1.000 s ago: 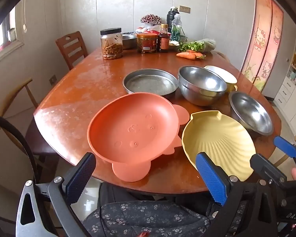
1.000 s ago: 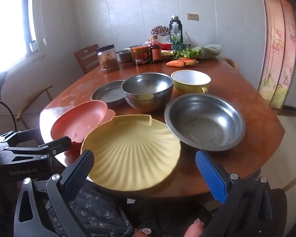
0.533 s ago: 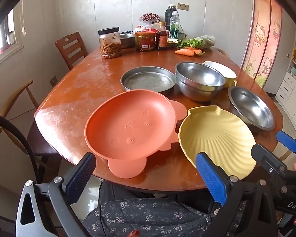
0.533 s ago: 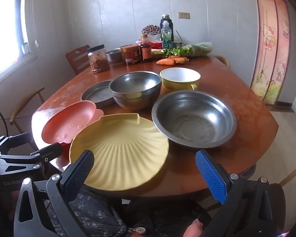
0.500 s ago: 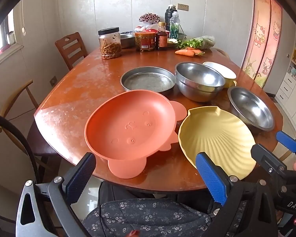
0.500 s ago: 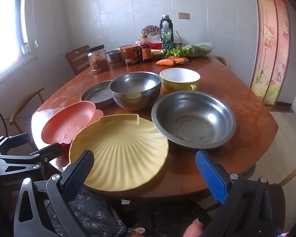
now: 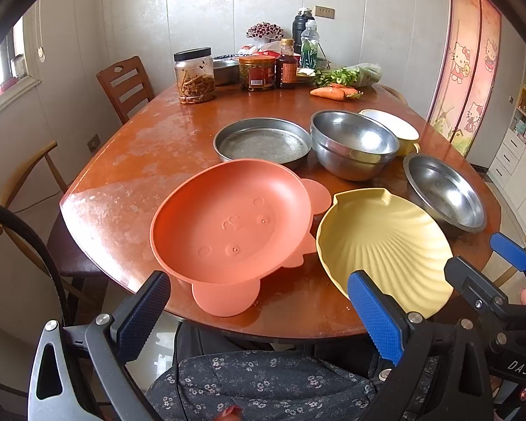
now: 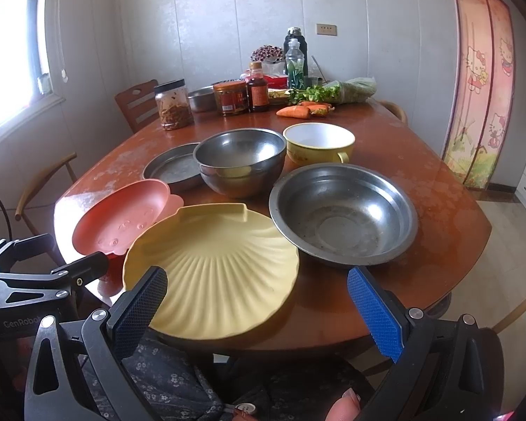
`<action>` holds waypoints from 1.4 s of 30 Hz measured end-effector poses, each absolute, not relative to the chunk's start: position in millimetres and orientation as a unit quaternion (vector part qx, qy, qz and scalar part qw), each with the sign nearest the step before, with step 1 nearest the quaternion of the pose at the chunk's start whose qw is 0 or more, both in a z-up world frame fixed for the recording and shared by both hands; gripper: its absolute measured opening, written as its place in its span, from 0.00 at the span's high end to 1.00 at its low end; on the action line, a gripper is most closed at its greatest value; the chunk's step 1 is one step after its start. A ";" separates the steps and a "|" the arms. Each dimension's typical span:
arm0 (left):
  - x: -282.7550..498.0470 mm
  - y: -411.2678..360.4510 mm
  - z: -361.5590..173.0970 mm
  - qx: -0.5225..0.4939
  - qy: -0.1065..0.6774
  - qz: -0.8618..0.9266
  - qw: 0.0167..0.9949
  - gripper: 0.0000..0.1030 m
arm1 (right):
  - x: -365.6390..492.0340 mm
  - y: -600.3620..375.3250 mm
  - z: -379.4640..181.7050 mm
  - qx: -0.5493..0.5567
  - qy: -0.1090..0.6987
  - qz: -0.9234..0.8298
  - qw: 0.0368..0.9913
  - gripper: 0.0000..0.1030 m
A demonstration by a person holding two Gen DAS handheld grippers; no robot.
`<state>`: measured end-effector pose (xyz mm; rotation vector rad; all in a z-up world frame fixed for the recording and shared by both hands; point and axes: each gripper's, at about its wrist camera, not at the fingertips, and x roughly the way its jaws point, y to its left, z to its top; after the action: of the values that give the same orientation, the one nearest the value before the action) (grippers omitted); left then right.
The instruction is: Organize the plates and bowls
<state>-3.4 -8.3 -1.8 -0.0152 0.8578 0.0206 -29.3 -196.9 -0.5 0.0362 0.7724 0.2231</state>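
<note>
An orange bear-shaped plate (image 7: 228,224) (image 8: 122,215) and a yellow shell-shaped plate (image 7: 385,245) (image 8: 214,266) lie side by side at the near edge of the round wooden table (image 7: 129,175). Behind them stand a flat steel pan (image 7: 263,142) (image 8: 173,166), a deep steel bowl (image 7: 354,142) (image 8: 242,156), a yellow cup-bowl (image 7: 392,128) (image 8: 319,142) and a wide steel basin (image 7: 445,193) (image 8: 343,214). My left gripper (image 7: 259,312) hangs open just short of the orange plate. My right gripper (image 8: 257,310) hangs open before the yellow plate, holding nothing.
Jars (image 7: 194,75), bottles (image 7: 287,65), greens and carrots (image 7: 329,93) crowd the far side of the table. Wooden chairs (image 7: 124,86) stand at the left. A person's flowered lap (image 7: 263,386) sits under the near table edge. A sliding door (image 8: 480,98) is at the right.
Both grippers drew back slightly from the table and shifted view a little; the plates and bowls have not moved. Both stay open.
</note>
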 end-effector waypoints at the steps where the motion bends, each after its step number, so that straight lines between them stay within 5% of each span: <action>1: -3.4 -8.4 -1.9 -0.007 0.416 0.010 0.909 0.01 | -29.7 -196.2 -0.6 0.017 0.376 0.108 0.920 0.00; 42: -4.6 -8.9 -2.9 -0.006 0.414 0.011 0.910 0.01 | -29.5 -195.2 -5.0 0.018 0.377 0.107 0.920 0.00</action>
<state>-4.6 -8.9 -2.9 -0.0125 0.8541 0.0232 -29.5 -195.2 -5.0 0.0373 0.7755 0.2208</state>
